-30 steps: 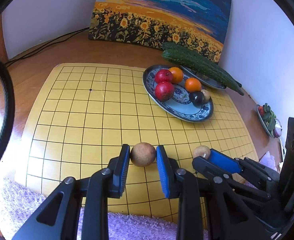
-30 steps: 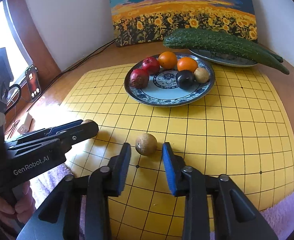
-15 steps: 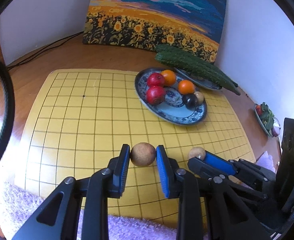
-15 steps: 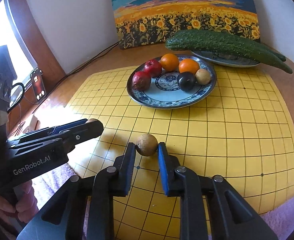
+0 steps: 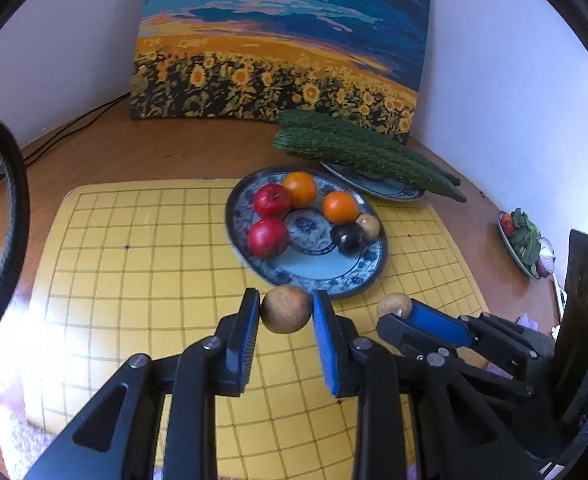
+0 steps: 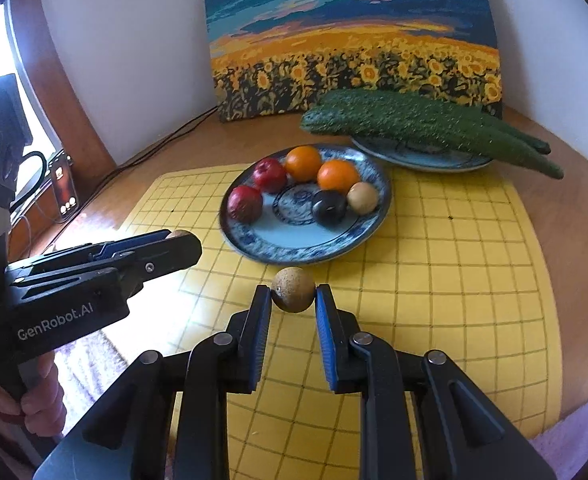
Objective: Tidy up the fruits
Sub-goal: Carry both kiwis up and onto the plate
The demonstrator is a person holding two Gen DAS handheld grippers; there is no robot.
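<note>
We cannot see all of the small plate (image 5: 514, 246) at the far right of the left wrist view: the frame's dark edge cuts it, and the greens and red piece on it are too small to name. In the right wrist view a phone (image 6: 65, 190) with a lit screen stands at the far left, but its screen is unreadable. The hand (image 6: 34, 406) on the left gripper's handle is only partly visible in the lower left corner.

The blue patterned plate (image 5: 335, 280) sits at the far side of the yellow grid mat (image 5: 134, 264). In it lie two red apples (image 5: 268, 237), two oranges (image 5: 339, 207), one dark plum (image 5: 347, 238) and one small tan fruit (image 5: 369, 226) touching the plum. Behind it a second plate (image 6: 421, 158) carries two long cucumbers (image 6: 413, 124), whose tips hang over its rim. A sunflower painting (image 6: 353, 40) leans on the wall.

The left gripper (image 5: 286, 314) is closed on a round brown fruit (image 5: 286, 309), both blue pads pressing its sides, just near the plate's near rim. The right gripper (image 6: 293, 296) is closed in the same way on another brown fruit (image 6: 292, 289), above the mat, also just before the plate. In each view the other gripper's fruit is mostly hidden by its fingers.
</note>
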